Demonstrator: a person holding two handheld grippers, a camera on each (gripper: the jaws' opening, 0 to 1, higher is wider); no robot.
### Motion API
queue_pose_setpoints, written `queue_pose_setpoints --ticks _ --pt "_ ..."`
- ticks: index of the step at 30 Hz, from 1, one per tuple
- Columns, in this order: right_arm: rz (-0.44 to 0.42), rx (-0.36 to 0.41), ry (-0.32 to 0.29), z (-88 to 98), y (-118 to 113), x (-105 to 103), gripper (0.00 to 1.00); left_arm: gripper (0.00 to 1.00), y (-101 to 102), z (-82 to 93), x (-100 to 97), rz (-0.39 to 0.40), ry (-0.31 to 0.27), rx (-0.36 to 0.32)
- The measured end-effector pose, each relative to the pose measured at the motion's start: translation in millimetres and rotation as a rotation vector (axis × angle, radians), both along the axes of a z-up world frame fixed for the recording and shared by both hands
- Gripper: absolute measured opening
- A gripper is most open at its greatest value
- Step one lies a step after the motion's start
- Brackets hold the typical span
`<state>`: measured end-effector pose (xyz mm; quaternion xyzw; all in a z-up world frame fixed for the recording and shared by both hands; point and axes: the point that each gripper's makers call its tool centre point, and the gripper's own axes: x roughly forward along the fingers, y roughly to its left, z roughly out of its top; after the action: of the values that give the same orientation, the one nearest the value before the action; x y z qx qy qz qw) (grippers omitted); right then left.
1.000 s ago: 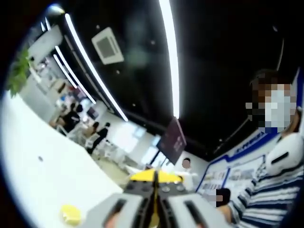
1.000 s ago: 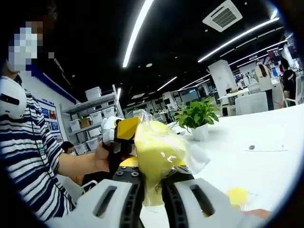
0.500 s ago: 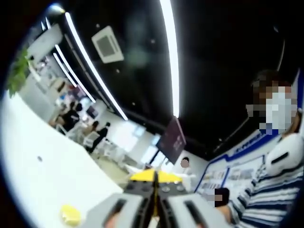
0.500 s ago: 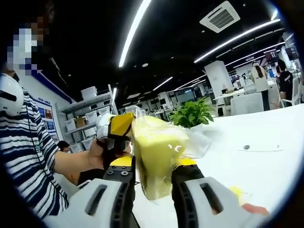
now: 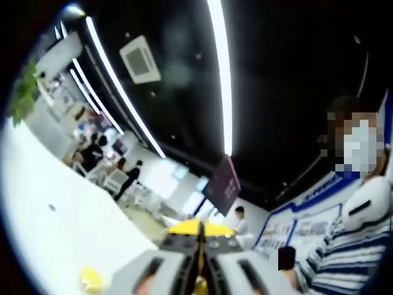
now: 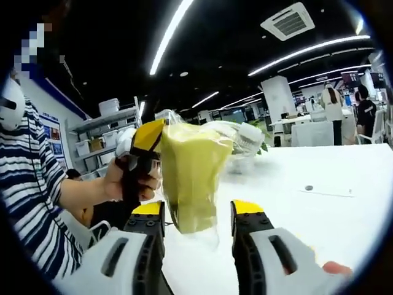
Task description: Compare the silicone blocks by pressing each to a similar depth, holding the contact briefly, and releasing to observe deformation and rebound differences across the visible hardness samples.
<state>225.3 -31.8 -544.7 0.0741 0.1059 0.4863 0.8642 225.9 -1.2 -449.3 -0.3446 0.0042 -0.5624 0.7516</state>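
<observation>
Right gripper view shows the right gripper [image 6: 198,212] with its jaws spread wide, a yellow silicone block [image 6: 189,175] in a clear plastic bag [image 6: 236,140] hanging between them without either jaw touching it. The left gripper [image 6: 142,153] comes in from the left, held in the person's hand [image 6: 116,178], and pinches the bag at the block's upper edge. Left gripper view has that gripper's jaws pressed together on a sliver of yellow, pointing up at the ceiling lights [image 5: 220,67]. Another small yellow block [image 5: 91,279] lies on the white table [image 5: 55,227].
</observation>
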Motion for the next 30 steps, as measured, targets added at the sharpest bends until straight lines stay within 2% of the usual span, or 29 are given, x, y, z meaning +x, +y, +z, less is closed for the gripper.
queue_pose_setpoints --ticks 3,6,7,9,10,11,12,13,15,16,18,21,23,26,30 --pt "-0.053 -0.107 -0.044 -13.8 -10 4 0.5 0.0 5 -1.3 3.1 0.016 0.003 0.002" --pt "-0.084 -0.121 -0.042 -19.4 -15 3 0.54 0.0 11 -2.0 6.2 0.029 0.006 -0.002" --pt "-0.11 -0.118 -0.042 -20.3 -18 5 0.64 0.0 11 -2.0 6.4 0.029 0.006 -0.002" --pt "-0.232 -0.109 -0.052 -20.8 -32 17 0.92 0.0 13 -2.5 8.2 0.039 0.002 0.004" --pt "-0.275 -0.103 -0.046 -21.7 -38 20 0.93 0.0 14 -3.1 9.0 0.043 0.002 0.007" --pt "-0.307 -0.134 -0.04 -27.7 -47 21 0.92 0.0 16 -4.0 10.4 0.049 0.003 0.009" --pt "-0.348 -0.159 -0.01 -34.4 -56 23 0.96 0.0 17 -4.6 11.1 0.051 0.004 0.009" --pt "-0.391 -0.155 -0.017 -34.3 -67 26 0.95 0.0 19 -6.3 13.3 0.061 0.01 0.008" --pt "-0.459 -0.124 0.01 -38.8 -83 25 0.96 0.0 22 -8.4 14.6 0.066 0.013 0.007" --pt "-0.476 -0.097 0.006 -38.1 -89 25 0.96 0.0 23 -9.3 15.5 0.071 0.015 0.006" --pt "-0.519 -0.082 0.048 -46.5 -104 22 0.96 0.0 25 -11.7 17.1 0.077 0.021 0.005" --pt "-0.559 -0.093 0.083 -59.3 -121 16 0.96 0.0 27 -15.6 19.2 0.082 0.028 0.005" --pt "-0.572 -0.106 0.086 -66.2 -130 10 0.96 0.0 28 -18.4 20.3 0.086 0.033 0.006" --pt "-0.618 -0.179 0.105 -82.0 -147 0 0.96 0.0 31 -23.0 22.0 0.094 0.042 0.004" --pt "-0.688 -0.242 0.077 -93.0 -168 -10 0.96 0.0 36 -28.3 24.8 0.111 0.057 -0.002"
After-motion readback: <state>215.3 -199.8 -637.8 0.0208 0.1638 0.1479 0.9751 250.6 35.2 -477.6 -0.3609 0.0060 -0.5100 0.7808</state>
